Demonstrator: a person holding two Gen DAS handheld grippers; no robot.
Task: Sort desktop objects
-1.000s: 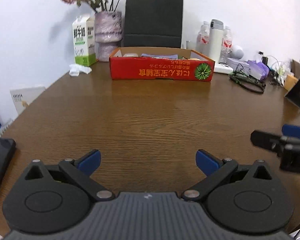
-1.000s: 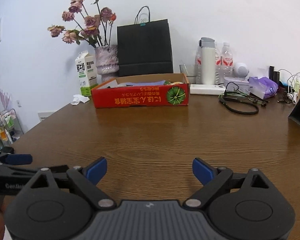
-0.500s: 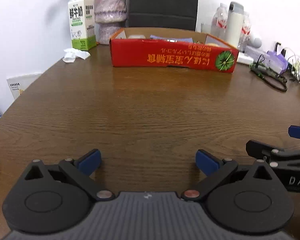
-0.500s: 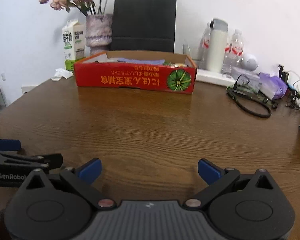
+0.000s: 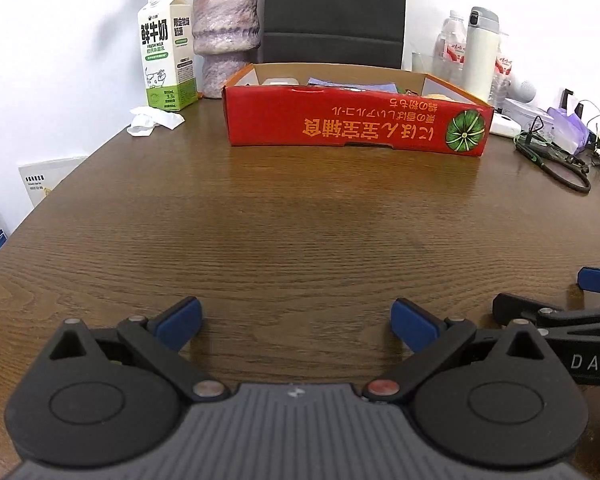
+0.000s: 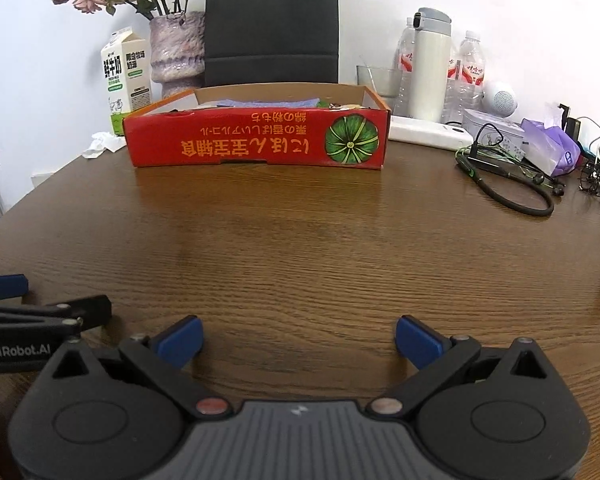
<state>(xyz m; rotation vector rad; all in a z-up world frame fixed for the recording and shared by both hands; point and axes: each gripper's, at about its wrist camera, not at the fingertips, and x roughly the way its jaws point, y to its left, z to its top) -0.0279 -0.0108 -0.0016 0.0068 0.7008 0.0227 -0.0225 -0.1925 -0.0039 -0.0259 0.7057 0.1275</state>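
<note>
A red cardboard box [image 5: 356, 124] with orange print and a green pumpkin picture stands at the far middle of the brown table [image 5: 300, 232]; it also shows in the right wrist view [image 6: 256, 142]. Several items lie inside it, mostly hidden by its wall. My left gripper [image 5: 296, 322] is open and empty, low over the table's near side. My right gripper [image 6: 298, 340] is open and empty, just right of the left one. Each gripper shows at the edge of the other's view.
A milk carton [image 5: 166, 50], a vase [image 5: 225, 36] and a crumpled tissue [image 5: 154, 120] stand at the back left. A black bag [image 6: 272, 24] is behind the box. Bottles, a white flask [image 6: 430, 66], a black cable [image 6: 512, 190] and a purple pack [image 6: 550, 152] fill the right.
Both grippers have moved forward toward the red box and tilted down; the box looks larger and the flowers have left the left view. Both stay open.
</note>
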